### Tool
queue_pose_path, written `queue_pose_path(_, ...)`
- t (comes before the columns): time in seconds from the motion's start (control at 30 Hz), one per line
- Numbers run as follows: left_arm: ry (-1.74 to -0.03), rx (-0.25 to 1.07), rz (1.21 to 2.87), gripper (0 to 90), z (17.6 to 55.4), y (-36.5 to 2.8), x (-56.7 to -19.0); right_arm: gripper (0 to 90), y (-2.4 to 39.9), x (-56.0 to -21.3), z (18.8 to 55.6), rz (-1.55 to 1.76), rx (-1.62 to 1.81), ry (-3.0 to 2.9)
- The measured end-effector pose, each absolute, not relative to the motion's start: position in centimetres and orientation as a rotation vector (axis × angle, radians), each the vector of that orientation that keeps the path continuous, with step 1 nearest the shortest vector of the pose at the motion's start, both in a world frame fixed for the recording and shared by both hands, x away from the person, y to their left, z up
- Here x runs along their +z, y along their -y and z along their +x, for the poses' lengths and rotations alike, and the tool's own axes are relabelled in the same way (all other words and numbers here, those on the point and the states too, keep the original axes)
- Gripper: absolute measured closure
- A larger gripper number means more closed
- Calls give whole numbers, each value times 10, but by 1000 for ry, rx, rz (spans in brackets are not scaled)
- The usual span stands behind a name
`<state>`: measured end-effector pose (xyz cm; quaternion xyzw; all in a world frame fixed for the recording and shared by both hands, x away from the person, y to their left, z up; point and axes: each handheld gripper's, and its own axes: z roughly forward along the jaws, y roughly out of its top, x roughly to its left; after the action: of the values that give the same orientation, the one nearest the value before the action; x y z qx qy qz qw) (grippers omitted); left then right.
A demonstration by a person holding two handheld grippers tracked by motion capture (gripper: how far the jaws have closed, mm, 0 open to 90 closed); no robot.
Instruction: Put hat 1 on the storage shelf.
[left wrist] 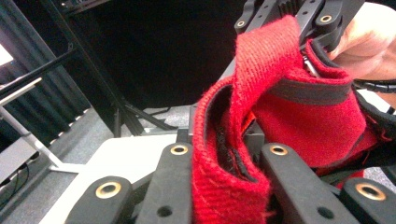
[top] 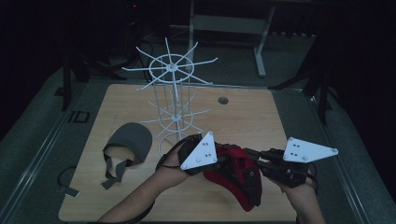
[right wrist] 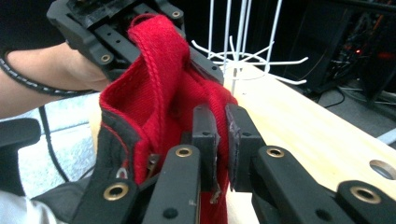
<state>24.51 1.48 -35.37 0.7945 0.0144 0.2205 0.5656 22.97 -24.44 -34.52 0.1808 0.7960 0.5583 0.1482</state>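
Item 1: red woven-fabric cap with black trim (top: pixel 236 172). It is hanging between the two grippers, just above the near edge of the pale wooden table (top: pixel 243 116), and is drooping toward the tabletop at its lower end.

Item 2: left gripper (left wrist: pixel 229 163). Its black jaws are closing tight on a folded edge of the red cap, with the cloth bunching up between them in the left gripper view. In the high view it is sitting under its grey three-cornered plate (top: pixel 200 151).

Item 3: right gripper (right wrist: pixel 222 140). Its jaws are pinching a thin fold of the same cap, pads nearly meeting with red cloth running between them. The right hand (top: pixel 303 198) is holding it level, facing the left gripper.

Item 4: white wire display rack with radiating hooks (top: pixel 172 93). It is standing upright at the middle of the table, just beyond the cap.

Item 5: grey peaked cap with loose straps (top: pixel 127 144). It is lying flat on the table, to the left of the rack's base, well apart from the grippers.

Step in hand, as judged: the red cap is being gripped at two points and spread, probably in readiness for hanging on the rack.

Next move, as judged: it is calling for lifting both grippers together toward a free hook while keeping the cloth taut, so the opening is not collapsing before it catches.
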Motion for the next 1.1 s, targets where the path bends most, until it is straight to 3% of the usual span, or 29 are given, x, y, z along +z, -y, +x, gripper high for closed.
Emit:
queue_pose_path(0.13,-63,518,1872,674,246,-17,-354,841,249,-343,229,558,1606,-2246)
queue_pose_path(0.2,-99,512,1883,558,247,-19,-354,844,254,-341,229,593,1615,-2214)
queue_pose_path(0.3,-128,537,1891,502,247,-21,-355,844,259,-338,229,614,1612,-2188)
queue_pose_path(1.1,-422,681,1761,508,245,-83,-360,845,274,-324,221,625,1640,-2117)
